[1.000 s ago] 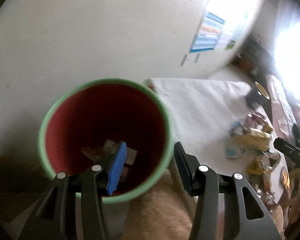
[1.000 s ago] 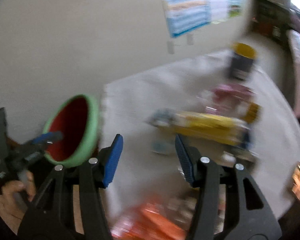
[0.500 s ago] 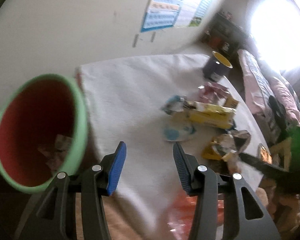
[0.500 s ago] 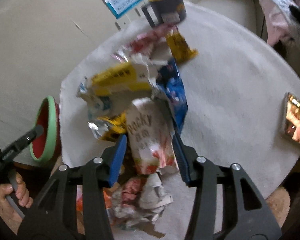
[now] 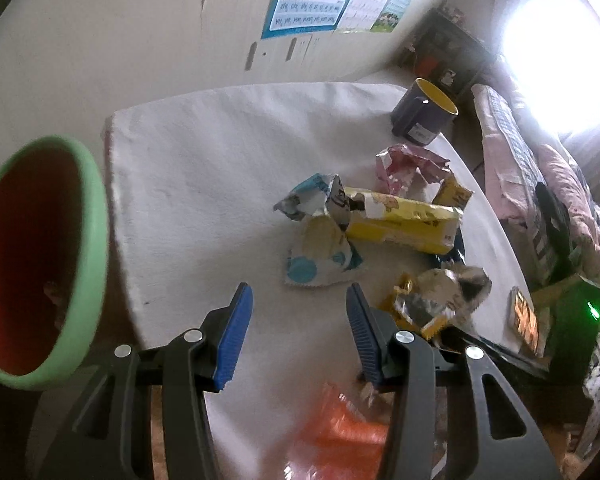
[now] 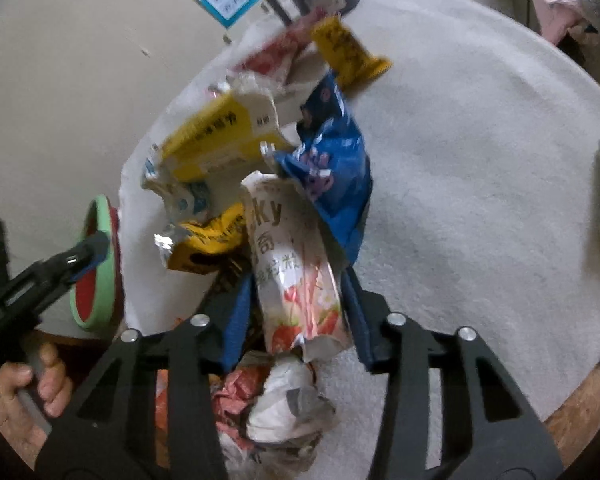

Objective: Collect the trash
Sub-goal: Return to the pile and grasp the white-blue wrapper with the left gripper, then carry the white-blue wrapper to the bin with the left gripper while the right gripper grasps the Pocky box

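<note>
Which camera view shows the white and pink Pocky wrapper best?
The right wrist view. There the Pocky wrapper lies lengthwise between the fingers of the right gripper, which have just been closing, with its print readable. In the left wrist view I cannot pick it out among the crumpled wrappers.

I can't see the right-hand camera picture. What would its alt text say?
The right gripper, its jaws just closing, straddles a white and pink Pocky wrapper in a heap of snack wrappers on a round white-covered table. At left, a hand holds the left gripper before a green-rimmed red bin.
</note>
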Motion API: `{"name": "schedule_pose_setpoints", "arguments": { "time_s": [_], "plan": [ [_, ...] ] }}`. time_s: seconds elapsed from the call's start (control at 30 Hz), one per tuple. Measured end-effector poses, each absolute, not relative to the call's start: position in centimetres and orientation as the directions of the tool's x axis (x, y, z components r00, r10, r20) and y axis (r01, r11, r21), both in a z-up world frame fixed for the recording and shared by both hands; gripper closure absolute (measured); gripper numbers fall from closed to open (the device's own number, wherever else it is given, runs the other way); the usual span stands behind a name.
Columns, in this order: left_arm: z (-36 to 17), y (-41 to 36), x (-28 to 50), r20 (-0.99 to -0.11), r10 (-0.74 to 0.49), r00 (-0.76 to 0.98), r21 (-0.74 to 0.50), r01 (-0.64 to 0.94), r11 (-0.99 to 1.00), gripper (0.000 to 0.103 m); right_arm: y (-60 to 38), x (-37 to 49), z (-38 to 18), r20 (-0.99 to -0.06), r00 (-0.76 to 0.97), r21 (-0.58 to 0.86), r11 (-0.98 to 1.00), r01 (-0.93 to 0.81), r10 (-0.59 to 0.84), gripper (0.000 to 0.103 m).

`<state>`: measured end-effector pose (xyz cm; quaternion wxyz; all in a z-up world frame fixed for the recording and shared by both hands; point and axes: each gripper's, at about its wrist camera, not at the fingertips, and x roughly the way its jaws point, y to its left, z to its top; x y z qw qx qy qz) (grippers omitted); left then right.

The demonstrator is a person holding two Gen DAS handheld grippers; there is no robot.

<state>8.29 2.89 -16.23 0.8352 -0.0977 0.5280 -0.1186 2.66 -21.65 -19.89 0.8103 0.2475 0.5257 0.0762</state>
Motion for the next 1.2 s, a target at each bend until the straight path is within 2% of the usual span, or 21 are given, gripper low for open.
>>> {"name": "schedule_pose_setpoints", "arguments": {
  "time_s": [0.33, 0.37, 0.47, 0.5, 0.57, 0.67, 0.97, 1.2],
  "plan": [
    [-19.4, -1.1, 12.6, -0.887, -0.265, 0.378, -0.235, 0.124, 0.964, 0.059, -22.2, 0.9, -15.4, -0.766, 0.551, 0.453, 0.886, 0.099, 0.331, 0.063],
    [-19.8, -1.4, 12.9, -0.892, -0.257, 0.37, -0.227, 0.125, 0.966, 0.065, -22.2, 0.8, -15.3, -0.764, 0.554, 0.455, 0.885, 0.097, 0.332, 0.063],
    [-20.6, -1.7, 13.4, -0.899, -0.252, 0.357, -0.226, 0.113, 0.967, 0.069, -22.6, 0.7, -15.1, -0.761, 0.554, 0.459, 0.884, 0.094, 0.336, 0.063],
    [-20.7, -1.7, 13.4, -0.898, -0.255, 0.36, -0.229, 0.115, 0.967, 0.072, -22.6, 0.7, -15.2, -0.761, 0.553, 0.461, 0.882, 0.093, 0.339, 0.063],
    [-20.4, -1.9, 13.4, -0.893, -0.256, 0.37, -0.222, 0.133, 0.966, 0.087, -22.3, 0.8, -15.4, -0.761, 0.55, 0.464, 0.881, 0.093, 0.343, 0.063],
    [-19.6, -2.2, 13.1, -0.887, -0.241, 0.393, -0.191, 0.162, 0.968, 0.096, -22.0, 0.7, -15.3, -0.759, 0.552, 0.466, 0.88, 0.09, 0.346, 0.063],
    [-17.7, -0.8, 9.5, -0.882, -0.216, 0.42, -0.127, 0.229, 0.965, 0.098, -21.1, 0.8, -15.9, -0.784, 0.522, 0.441, 0.893, 0.087, 0.336, 0.062],
    [-18.7, 0.4, 8.0, -0.9, -0.239, 0.364, -0.155, 0.245, 0.957, 0.098, -20.7, 1.2, -18.4, -0.829, 0.436, 0.445, 0.885, 0.137, 0.349, 0.053]
  ]
}}
